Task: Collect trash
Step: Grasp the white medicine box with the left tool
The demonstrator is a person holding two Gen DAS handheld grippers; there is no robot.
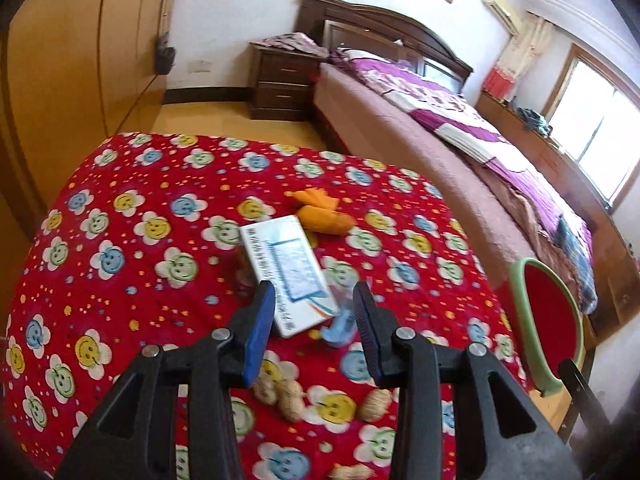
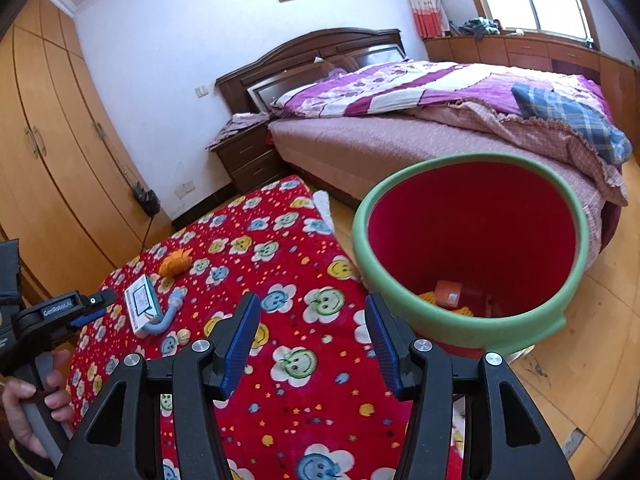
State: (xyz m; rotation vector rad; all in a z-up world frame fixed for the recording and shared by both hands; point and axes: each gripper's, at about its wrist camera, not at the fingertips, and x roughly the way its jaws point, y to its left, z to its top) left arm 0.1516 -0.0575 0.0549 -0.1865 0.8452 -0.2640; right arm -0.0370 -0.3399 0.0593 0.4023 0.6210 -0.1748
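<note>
Left wrist view: left gripper hovers with jaws spread and empty, low above a table under a red smiley-flower cloth.
Nearest trash: a white printed carton lies flat just ahead, its near end showing between the fingertips, its long axis running away from the jaws and slightly left.
Beside it: a pale blue bent tube touches the carton's near right corner; orange peel sits just beyond its far end; peanuts lie under the gripper.
Right wrist view: right gripper also open and empty, farther from the carton, nearer the bin.
Bin: a red pail with green rim stands off the table's right edge, already holding scraps.
Room: open cloth lies left of the carton; the table's right edge is near.
Judgement: left gripper is better placed to take the carton.
</note>
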